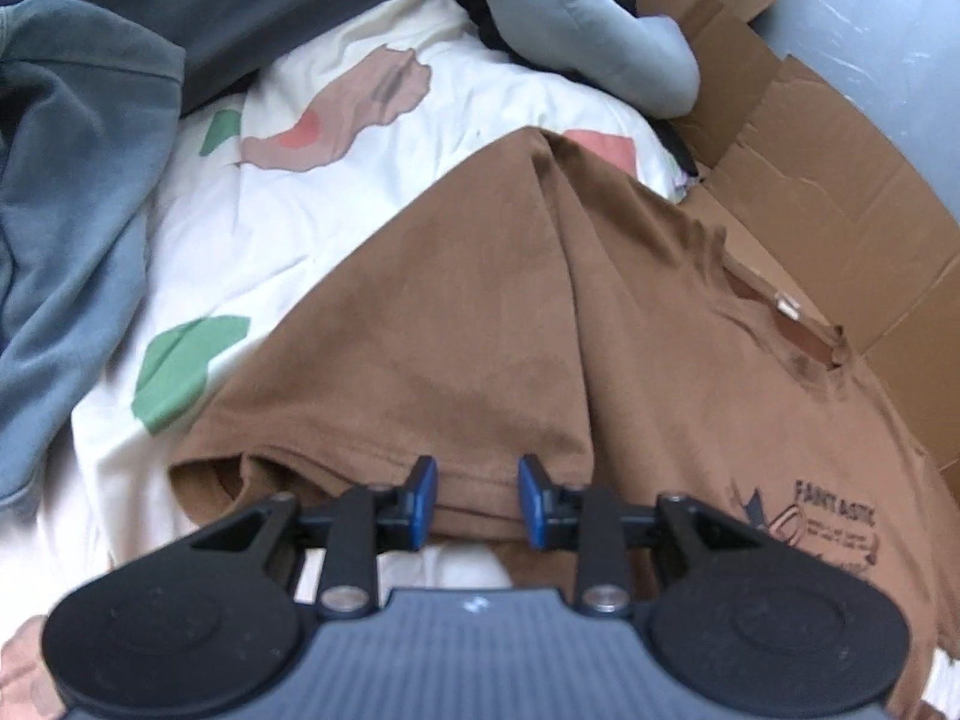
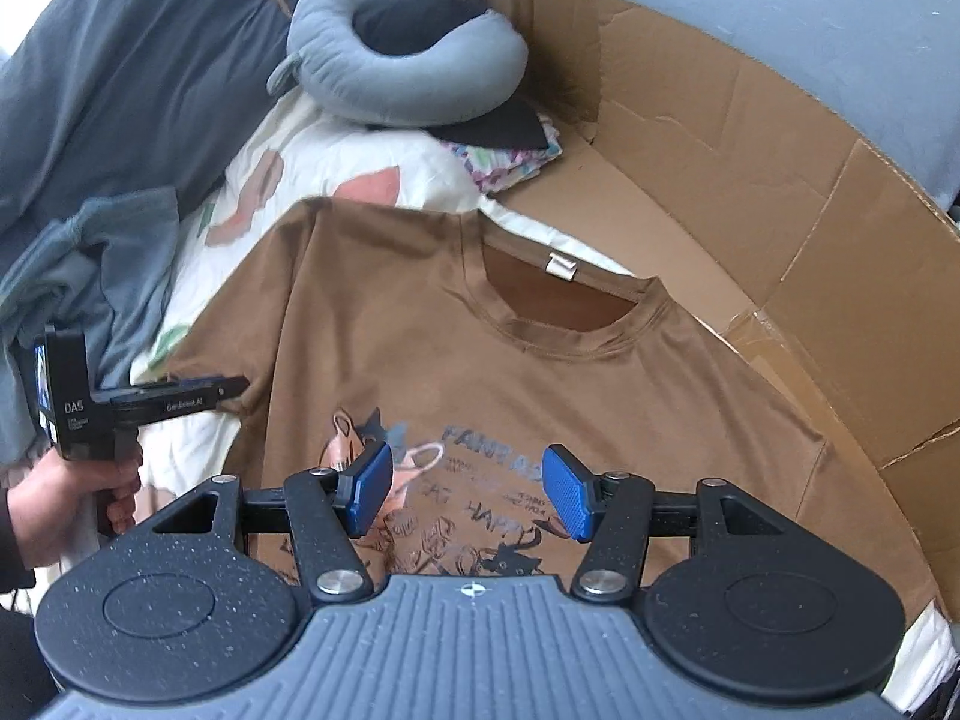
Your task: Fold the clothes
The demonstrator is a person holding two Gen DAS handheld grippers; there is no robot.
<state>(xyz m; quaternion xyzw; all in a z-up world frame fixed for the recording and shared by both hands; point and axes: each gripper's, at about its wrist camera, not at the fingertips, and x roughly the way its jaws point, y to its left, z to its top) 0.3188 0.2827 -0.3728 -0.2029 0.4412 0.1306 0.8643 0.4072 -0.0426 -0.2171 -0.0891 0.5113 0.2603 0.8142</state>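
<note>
Brown T-shirt (image 2: pixel 480 372) lies flat, front up, on a white patterned duvet (image 1: pixel 252 228) beside flattened cardboard (image 2: pixel 780 192); its hem is cut off by the frame bottom. Chest print only partly legible: "FANT…", "HAPPY". White neck tag (image 2: pixel 561 264) too small to read. Left gripper (image 1: pixel 477 501) at the sleeve hem (image 1: pixel 360 474), jaws apart w/ fabric between; grip unclear. Right gripper (image 2: pixel 468 492) spread over the print.

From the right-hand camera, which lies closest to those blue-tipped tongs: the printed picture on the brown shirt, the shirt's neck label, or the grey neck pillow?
1. Printed picture: right under the right tongs.
2. Neck label: farther up, inside the brown shirt's collar.
3. Grey neck pillow: farthest, beyond the shirt, upper left.
</note>
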